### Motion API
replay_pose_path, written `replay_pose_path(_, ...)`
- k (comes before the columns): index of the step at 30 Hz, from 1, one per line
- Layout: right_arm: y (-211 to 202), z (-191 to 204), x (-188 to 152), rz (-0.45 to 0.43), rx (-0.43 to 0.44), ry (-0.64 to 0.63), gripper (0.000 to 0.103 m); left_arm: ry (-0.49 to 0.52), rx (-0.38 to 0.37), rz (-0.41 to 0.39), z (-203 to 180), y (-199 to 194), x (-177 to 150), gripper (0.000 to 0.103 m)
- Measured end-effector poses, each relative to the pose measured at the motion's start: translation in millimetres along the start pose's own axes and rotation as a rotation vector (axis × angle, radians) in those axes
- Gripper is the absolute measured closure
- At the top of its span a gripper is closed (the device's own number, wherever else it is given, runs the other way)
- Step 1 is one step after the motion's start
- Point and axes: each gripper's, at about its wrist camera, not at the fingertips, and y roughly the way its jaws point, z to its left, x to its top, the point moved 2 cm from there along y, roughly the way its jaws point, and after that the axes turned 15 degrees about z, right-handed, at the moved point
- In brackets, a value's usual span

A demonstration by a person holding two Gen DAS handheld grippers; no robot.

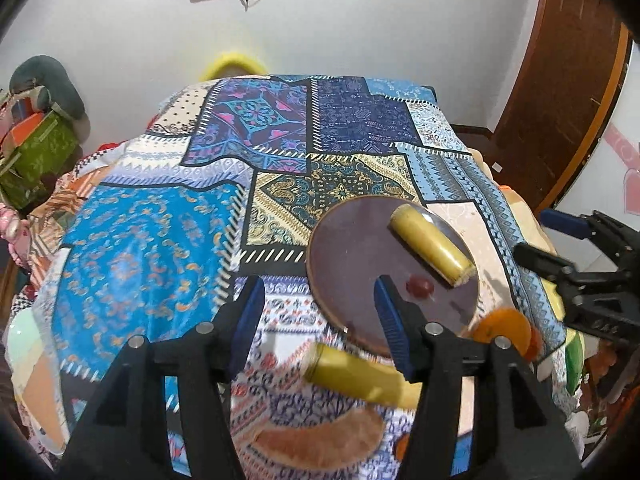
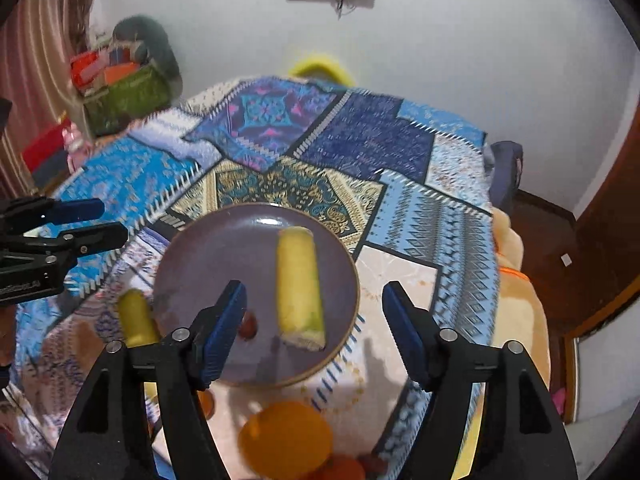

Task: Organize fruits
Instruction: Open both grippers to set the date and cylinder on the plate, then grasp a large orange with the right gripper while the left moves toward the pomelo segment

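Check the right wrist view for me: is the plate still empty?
No. The purple plate already holds a yellow banana piece and a small red fruit, while the right gripper hangs open above it.

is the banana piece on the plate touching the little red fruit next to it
Apart. In the right wrist view, bare purple plate shows between the banana piece and the red fruit; the left wrist view shows the same gap.

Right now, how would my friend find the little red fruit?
Find the round purple plate on the patchwork tablecloth. A long yellow banana piece lies on it; beside that, near the plate's front edge, sits the small red fruit. It is the only tiny, round, red thing on the plate.
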Motion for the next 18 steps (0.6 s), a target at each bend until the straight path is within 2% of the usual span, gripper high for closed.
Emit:
replay_pose_path(5, -27, 3, -26, -0.043, -0.018, 0.027, 0.034, 0.003, 0.003, -0.007, 2, -20, -25, 0.046)
replay_pose_path(10, -42, 10, -52, -0.059, -0.014, 0.05, 0.034, 0.005, 0.003, -0.01, 3, -32, -52, 0.039)
replay_pose_path(18, -52, 19, -84, -0.055, 0.001, 0.085, 0.028, 0.02, 0.012, 0.075, 11, -17, -93, 0.035)
